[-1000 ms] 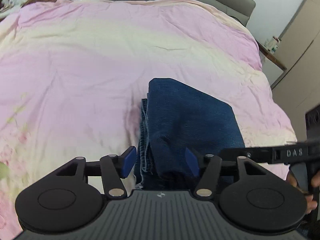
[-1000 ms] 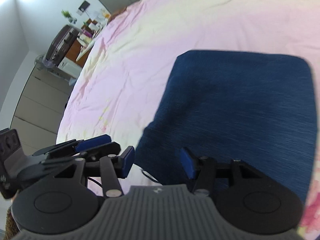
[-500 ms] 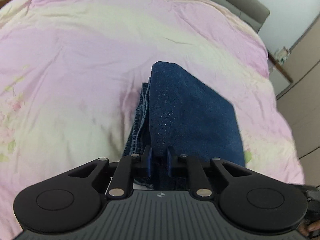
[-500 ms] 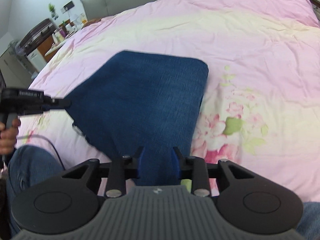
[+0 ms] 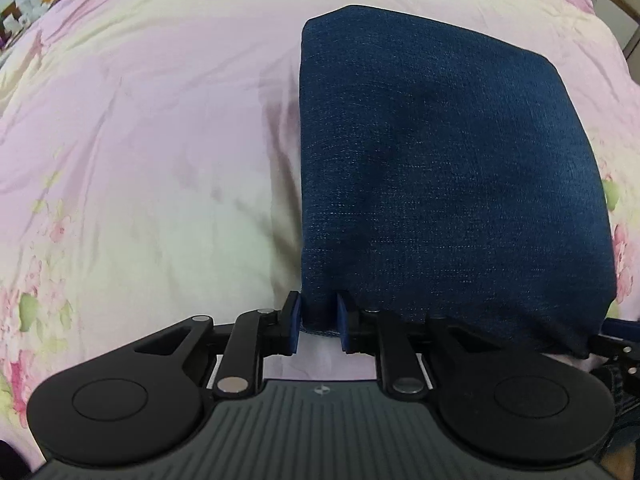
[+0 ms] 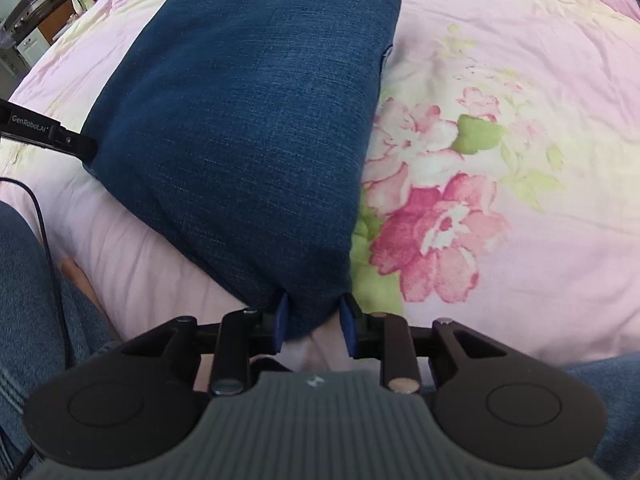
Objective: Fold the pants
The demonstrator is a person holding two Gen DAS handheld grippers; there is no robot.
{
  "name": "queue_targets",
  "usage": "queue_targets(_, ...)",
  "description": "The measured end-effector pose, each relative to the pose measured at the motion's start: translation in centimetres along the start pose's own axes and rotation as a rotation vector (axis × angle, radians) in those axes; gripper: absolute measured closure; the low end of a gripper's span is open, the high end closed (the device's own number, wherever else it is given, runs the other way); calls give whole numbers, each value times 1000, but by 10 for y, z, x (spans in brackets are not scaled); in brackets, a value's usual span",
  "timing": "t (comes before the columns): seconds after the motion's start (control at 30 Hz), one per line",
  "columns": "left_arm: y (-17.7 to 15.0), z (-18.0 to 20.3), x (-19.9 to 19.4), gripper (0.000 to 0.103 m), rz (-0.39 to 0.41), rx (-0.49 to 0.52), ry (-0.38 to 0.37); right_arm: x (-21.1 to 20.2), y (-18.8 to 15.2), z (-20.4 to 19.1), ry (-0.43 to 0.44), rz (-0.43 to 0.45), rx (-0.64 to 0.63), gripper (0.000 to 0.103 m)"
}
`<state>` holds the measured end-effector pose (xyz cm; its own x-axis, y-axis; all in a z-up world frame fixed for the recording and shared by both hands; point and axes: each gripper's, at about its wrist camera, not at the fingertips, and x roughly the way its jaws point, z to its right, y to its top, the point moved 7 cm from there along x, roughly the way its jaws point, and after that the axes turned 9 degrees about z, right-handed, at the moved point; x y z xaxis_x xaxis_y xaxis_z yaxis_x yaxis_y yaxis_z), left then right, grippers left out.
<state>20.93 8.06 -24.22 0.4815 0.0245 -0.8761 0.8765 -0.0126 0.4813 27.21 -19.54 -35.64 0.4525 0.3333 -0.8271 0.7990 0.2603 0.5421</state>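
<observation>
Folded dark blue denim pants (image 5: 440, 160) lie on a pink floral bedspread (image 5: 140, 140). My left gripper (image 5: 319, 312) has the near left corner of the fold between its blue pads; its jaws are opening slightly while the pads still touch the denim. In the right wrist view the pants (image 6: 248, 120) fill the middle. My right gripper (image 6: 314, 316) holds the near right corner, its jaws closing on the cloth. The left gripper (image 6: 72, 144) shows there as a black bar at the pants' left corner.
The bedspread (image 6: 520, 80) stretches far on all sides, with a big pink flower print right of the pants. A person's denim-clad leg (image 6: 24, 300) and a black cable (image 6: 44, 232) are at the near left. Furniture (image 6: 36, 8) stands beyond the bed's left edge.
Both grippers came down to the near edge of the pants. Their jaws, open a second ago, have shut on the two near corners.
</observation>
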Motion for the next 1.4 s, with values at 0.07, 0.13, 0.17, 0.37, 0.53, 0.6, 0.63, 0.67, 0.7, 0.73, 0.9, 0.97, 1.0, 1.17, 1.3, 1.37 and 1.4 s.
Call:
queue_targets(0.07,-5,3,-5,77,-17,47,39,-7,-5,6,-51,-24,-23,88)
queue_targets(0.13,-9,5,-12,79,-25,80,92,-15,-10,10,-88,-18,-64,88)
queue_targets(0.17,-11,5,-18,80,-12,90,117,-19,-11,11,-74,-7,-52,88)
queue_targets(0.37,-16,26,-66,80,143,-52,-104,-46,5,13,-39,112,-46,84)
queue_targets(0.53,-19,57,-79,72,233,-87,-192,-61,20,-3,-36,218,-115,74)
queue_targets(0.6,-19,74,-70,70,236,-52,-209,-62,24,-8,-25,246,-142,73)
queue_targets(0.63,-20,81,-64,70,222,-31,-217,-63,27,-14,-9,247,-156,72)
queue_targets(0.67,-20,87,-60,70,216,-11,-226,-63,27,-19,9,246,-169,70)
queue_targets(0.7,-22,92,-56,70,208,5,-232,-63,26,-25,28,247,-185,69)
queue_targets(0.73,-23,95,-55,70,198,18,-230,-62,25,-32,46,245,-207,69)
queue_targets(0.9,-23,87,-46,69,196,7,-224,-48,20,-69,64,245,-351,69)
queue_targets(0.97,-23,83,-48,69,202,-6,-219,-44,22,-84,79,264,-418,71)
queue_targets(1.0,-23,80,-48,69,200,-2,-209,-44,23,-90,90,275,-451,71)
queue_targets(1.17,-25,72,-48,69,177,-14,-208,-12,26,-106,66,212,-559,74)
queue_targets(1.3,-24,72,-45,69,176,-10,-206,15,32,-96,41,180,-534,96)
queue_targets(1.37,-24,72,-45,69,176,-9,-205,17,35,-93,67,169,-488,103)
queue_targets(1.4,-23,72,-46,69,178,-12,-206,15,36,-92,74,166,-474,103)
